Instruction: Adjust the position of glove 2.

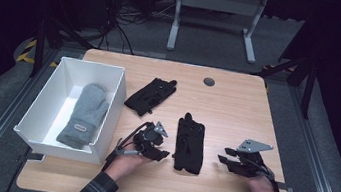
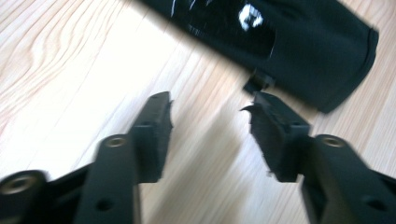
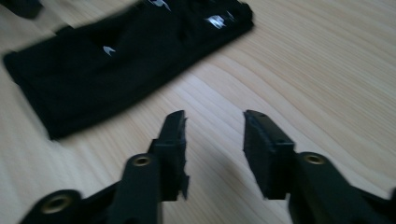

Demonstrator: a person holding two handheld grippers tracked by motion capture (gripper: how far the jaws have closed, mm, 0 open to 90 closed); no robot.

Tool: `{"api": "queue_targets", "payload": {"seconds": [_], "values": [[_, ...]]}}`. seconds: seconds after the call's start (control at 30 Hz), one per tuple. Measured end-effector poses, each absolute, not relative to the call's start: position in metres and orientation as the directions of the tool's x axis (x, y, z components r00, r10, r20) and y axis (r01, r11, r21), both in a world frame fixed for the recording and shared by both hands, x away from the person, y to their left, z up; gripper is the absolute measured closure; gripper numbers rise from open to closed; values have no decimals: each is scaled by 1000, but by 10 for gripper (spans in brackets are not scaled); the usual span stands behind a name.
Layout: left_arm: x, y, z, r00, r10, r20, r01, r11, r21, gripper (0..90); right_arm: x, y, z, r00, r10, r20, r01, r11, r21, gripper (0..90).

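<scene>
left gripper [image 2: 210, 116]: parted, empty | right gripper [image 3: 212, 128]: parted, empty | beside black glove [image 1: 188, 144]

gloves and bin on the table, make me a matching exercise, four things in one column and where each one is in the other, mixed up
Things:
1. grey mitten
2. black glove between the grippers
3. second black glove
4. white bin

Places:
A. on the table's left side, open top
B. lying inside the bin
C. flat on the wood between the left gripper and the right gripper
D. farther back on the table, just right of the bin

Pairs: 1-B, 2-C, 3-D, 4-A
</scene>
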State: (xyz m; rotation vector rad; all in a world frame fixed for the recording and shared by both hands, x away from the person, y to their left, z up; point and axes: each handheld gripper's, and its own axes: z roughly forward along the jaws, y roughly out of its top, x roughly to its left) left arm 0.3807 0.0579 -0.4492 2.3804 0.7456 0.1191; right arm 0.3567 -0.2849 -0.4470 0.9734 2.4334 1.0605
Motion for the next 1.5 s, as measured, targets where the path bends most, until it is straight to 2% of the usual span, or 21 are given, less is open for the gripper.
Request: {"api": "queue_targets", "payload": {"seconds": [0.17,0.23,0.43,0.7,1.5], "values": [[376,72,-456,825,556,-98,494,-628,601,305,360,-256,-441,-772,635,11,433,514,740,849],[372,79,-459,816,571,-92,501,-620,604,270,365,-244,-440,-790,613,17,416,516,749,894],[365,84,-467,830,557,-27,444,-632,636,159,381,-217,-442,-811,585,10,396,537,745,898],[364,84,-478,828,560,-19,415,-590,692,45,389,-212,-458,-808,589,-6,419,582,697,899],[365,83,-478,821,570,-17,423,-588,689,28,350,-285,-453,-712,702,-22,513,541,666,900]]}}
